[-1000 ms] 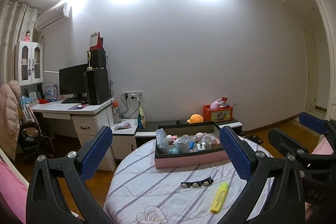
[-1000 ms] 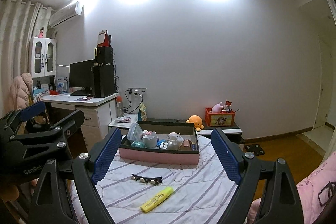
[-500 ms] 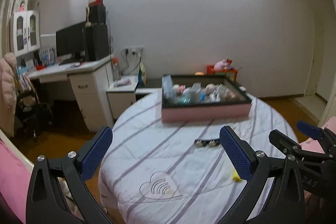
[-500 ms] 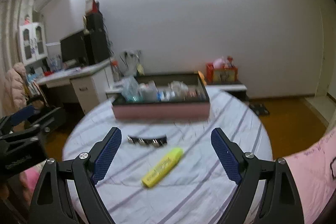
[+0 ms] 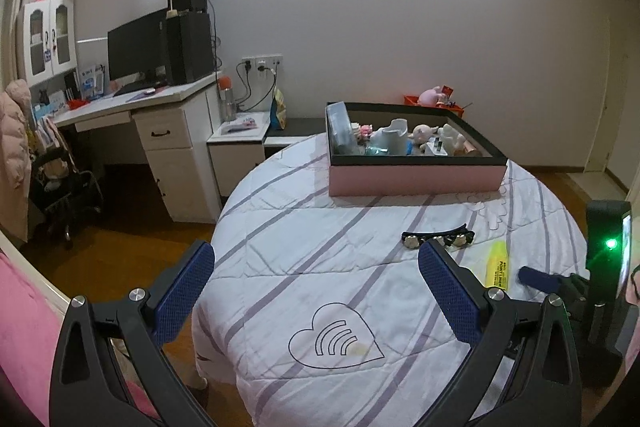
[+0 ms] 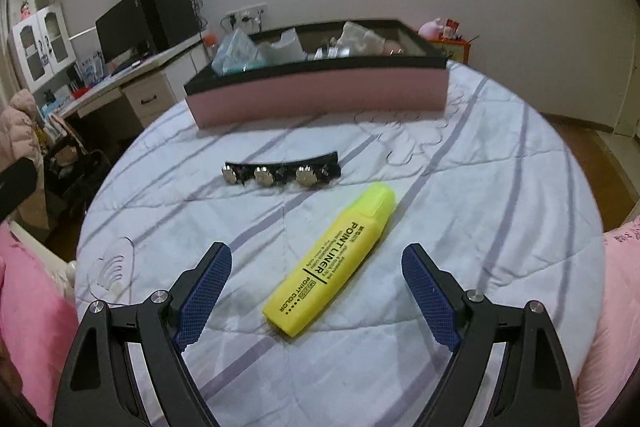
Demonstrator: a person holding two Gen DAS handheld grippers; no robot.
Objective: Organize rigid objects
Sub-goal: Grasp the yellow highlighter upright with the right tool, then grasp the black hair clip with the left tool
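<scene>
A yellow highlighter (image 6: 334,263) lies on the round table's striped cloth, and it shows in the left wrist view (image 5: 497,265) too. A black hair clip with metal studs (image 6: 282,171) lies just beyond it, also in the left wrist view (image 5: 438,238). A pink box with a black rim (image 6: 320,95) holds several small items at the table's far side (image 5: 414,175). My right gripper (image 6: 316,287) is open, low over the table, its jaws either side of the highlighter's near end. My left gripper (image 5: 316,287) is open and empty over the table's near left part.
A white desk (image 5: 132,115) with a monitor and speakers stands at the left. A low cabinet (image 5: 240,143) is beside it. Pink bedding (image 6: 616,287) borders the table on the right and lower left. The right gripper's body (image 5: 604,267) shows at the left view's right edge.
Both grippers have dropped toward the table and moved forward. The right one has closed in on the highlighter, which now sits between its open jaws.
</scene>
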